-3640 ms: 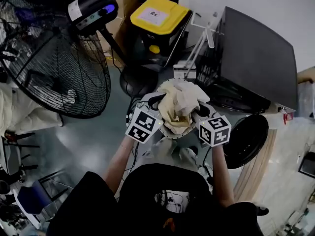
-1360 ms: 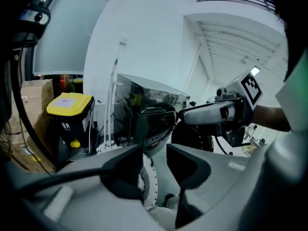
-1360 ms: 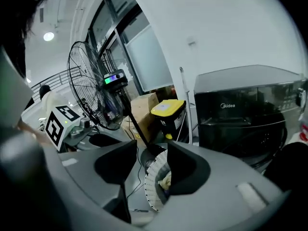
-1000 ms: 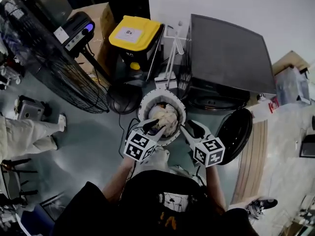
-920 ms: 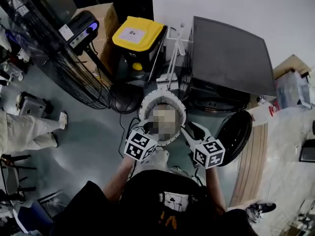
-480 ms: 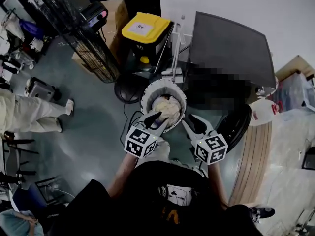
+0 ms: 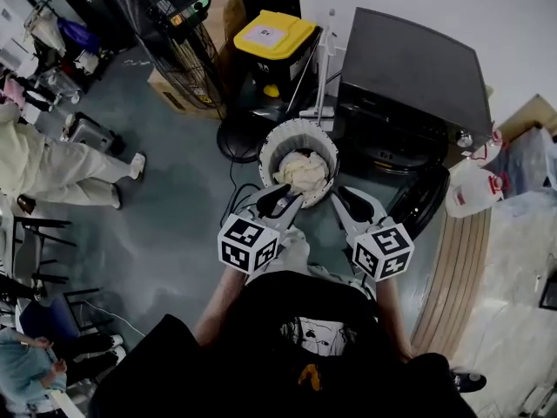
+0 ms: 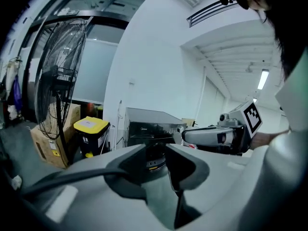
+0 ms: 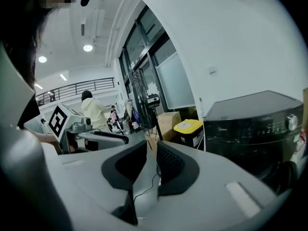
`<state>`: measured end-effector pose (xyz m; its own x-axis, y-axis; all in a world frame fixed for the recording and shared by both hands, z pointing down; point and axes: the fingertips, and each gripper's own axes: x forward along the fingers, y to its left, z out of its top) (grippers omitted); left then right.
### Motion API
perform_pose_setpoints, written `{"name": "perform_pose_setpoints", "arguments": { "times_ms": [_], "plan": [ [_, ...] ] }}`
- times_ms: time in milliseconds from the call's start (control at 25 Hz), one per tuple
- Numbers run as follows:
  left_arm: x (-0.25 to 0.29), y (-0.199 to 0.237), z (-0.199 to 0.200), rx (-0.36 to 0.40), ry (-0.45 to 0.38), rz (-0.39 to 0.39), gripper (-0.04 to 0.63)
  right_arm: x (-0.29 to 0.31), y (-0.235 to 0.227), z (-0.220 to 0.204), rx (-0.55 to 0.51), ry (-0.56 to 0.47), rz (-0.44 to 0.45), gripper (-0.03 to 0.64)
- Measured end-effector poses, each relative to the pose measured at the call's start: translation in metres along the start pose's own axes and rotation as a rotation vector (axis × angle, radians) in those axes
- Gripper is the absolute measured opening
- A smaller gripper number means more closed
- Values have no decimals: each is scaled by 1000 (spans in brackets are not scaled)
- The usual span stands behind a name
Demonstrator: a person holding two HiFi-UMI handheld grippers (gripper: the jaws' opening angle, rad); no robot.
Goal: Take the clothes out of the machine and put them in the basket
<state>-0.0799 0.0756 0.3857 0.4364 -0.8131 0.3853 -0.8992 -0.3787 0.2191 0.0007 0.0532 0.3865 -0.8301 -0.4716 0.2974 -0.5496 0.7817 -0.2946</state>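
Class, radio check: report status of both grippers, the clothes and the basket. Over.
Left gripper open, empty. Right gripper empty, jaws just been closing, narrow gap left. Cream clothes in basket beside machine. Nothing between grippers and basket.

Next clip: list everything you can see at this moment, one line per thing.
basket: 1, white, on the floor in front of the machine, just ahead of both claws
clothes: 1 heap, cream, inside the basket
machine: 1, black, against the white wall
door: 1, dark, round, hanging open to the right of the basket
bin: 1, black with a yellow lid, left of the machine
fan: 1, black, standing left of the bin
cardboard box: 1, brown, behind the fan
jug: 1, white with a red label, right of the door
bystander: 1, cream clothing, far left
left claw: 1, grey, jaws apart, nothing between
right claw: 1, grey, jaws have just been closing, slim gap, nothing between
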Motion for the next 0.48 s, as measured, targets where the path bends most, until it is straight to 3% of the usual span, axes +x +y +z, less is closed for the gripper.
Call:
{"name": "perform_pose_setpoints", "arguments": {
  "times_ms": [480],
  "plan": [
    [-49,-36,-8,21,-68,10,43,-34,45,-4,-36,-59,45,21]
  ]
}}
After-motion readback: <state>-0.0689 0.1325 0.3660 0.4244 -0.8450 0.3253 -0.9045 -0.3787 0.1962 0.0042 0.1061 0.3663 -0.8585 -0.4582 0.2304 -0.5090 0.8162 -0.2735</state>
